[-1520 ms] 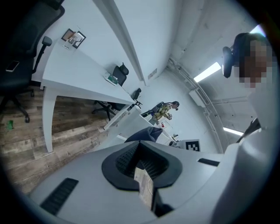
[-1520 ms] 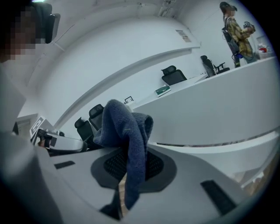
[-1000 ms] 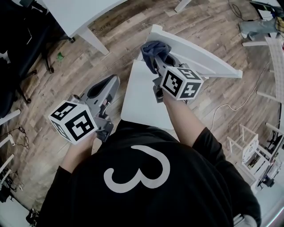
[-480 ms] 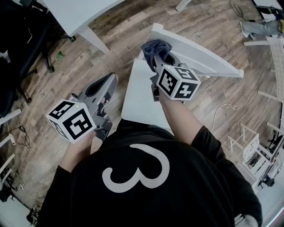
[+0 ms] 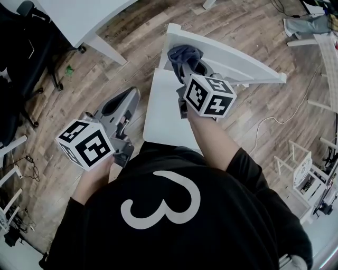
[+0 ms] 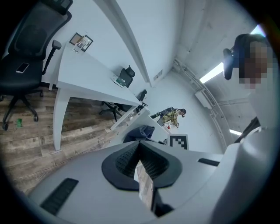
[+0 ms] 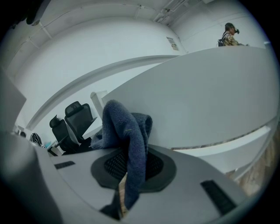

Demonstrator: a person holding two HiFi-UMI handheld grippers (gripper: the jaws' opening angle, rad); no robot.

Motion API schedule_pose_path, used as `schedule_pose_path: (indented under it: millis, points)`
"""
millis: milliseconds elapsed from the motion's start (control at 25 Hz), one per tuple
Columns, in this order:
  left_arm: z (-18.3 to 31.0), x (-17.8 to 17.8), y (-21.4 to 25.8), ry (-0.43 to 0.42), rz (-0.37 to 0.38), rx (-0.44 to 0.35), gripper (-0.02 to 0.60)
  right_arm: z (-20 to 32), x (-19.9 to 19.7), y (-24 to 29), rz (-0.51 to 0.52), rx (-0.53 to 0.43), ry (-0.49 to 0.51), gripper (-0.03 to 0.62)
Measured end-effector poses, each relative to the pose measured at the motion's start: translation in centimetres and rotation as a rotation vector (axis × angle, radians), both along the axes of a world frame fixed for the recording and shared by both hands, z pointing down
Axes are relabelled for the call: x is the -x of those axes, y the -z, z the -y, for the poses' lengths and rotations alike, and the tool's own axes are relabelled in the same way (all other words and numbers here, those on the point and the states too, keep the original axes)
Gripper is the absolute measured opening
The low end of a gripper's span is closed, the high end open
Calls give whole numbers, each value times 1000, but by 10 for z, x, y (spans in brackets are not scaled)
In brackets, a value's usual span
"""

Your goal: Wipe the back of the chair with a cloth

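Grips the blue cloth (image 5: 182, 53) tightly in the right gripper (image 5: 186, 63), set at the white chair back (image 5: 240, 62) near its left end for wiping; holds the left gripper (image 5: 128, 96) closed, empty, idle aside.

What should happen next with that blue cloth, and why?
Probably slide the right gripper sideways to the person's right along the chair back. It is shut on the cloth, which sits against the back near its left end, so most of the white surface lies to the cloth's right.

White chair (image 5: 165, 112) and desk (image 5: 88, 16) on wood floor (image 5: 48, 108)
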State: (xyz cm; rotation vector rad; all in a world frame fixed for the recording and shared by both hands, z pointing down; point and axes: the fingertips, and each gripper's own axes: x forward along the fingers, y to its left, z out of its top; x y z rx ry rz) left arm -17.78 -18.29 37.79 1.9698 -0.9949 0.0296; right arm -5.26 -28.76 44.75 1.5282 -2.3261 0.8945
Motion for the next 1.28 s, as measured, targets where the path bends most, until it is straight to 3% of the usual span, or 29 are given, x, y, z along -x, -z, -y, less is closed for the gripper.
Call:
schedule_pose_path:
  millis: [360, 800, 1280]
  points:
    - [0, -32, 1, -65, -6, -8, 14, -8, -43, 0, -3, -5, -70, 49]
    - [-9, -103, 2, -173, -17, -10, 14, -28, -144, 0, -34, -6, -200, 49]
    - [-18, -144, -3, -243, -17, 13, 14, -39, -219, -2, -12, -1, -286, 49]
